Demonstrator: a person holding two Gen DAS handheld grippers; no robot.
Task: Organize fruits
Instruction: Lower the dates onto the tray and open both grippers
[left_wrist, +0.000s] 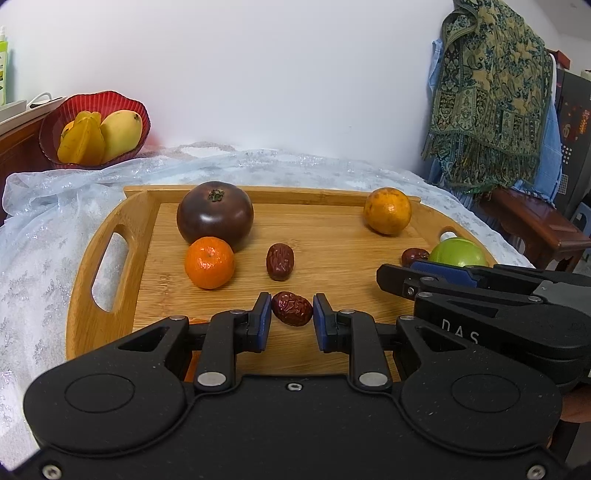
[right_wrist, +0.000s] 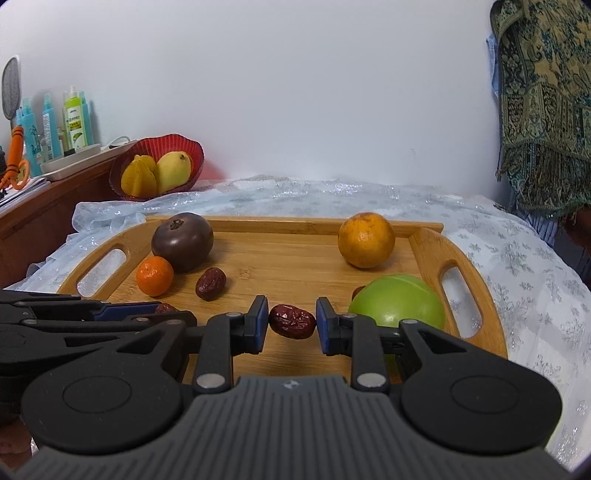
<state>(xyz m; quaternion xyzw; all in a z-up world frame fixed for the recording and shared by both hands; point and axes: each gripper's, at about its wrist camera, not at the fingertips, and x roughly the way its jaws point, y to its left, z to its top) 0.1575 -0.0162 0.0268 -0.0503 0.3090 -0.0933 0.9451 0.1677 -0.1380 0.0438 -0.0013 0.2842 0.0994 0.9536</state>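
A wooden tray (left_wrist: 110, 295) (right_wrist: 428, 251) holds a dark purple fruit (left_wrist: 215, 215) (right_wrist: 183, 242), a small orange (left_wrist: 209, 263) (right_wrist: 154, 276), a yellow-orange citrus (left_wrist: 387, 210) (right_wrist: 366, 240), a green apple (left_wrist: 458, 252) (right_wrist: 397, 304) and several red dates. My left gripper (left_wrist: 291, 317) is shut on a date (left_wrist: 292, 308). My right gripper (right_wrist: 291, 323) is shut on another date (right_wrist: 292, 321). A loose date (left_wrist: 280, 261) (right_wrist: 210, 283) lies mid-tray. Another date (left_wrist: 414, 255) sits by the apple.
A red bowl (left_wrist: 122, 107) (right_wrist: 192, 147) with a mango and starfruit stands at the back left. Bottles (right_wrist: 74, 122) stand on a wooden side table. A patterned shawl (left_wrist: 487, 96) hangs at the right. A white lace cloth (right_wrist: 517, 258) covers the table.
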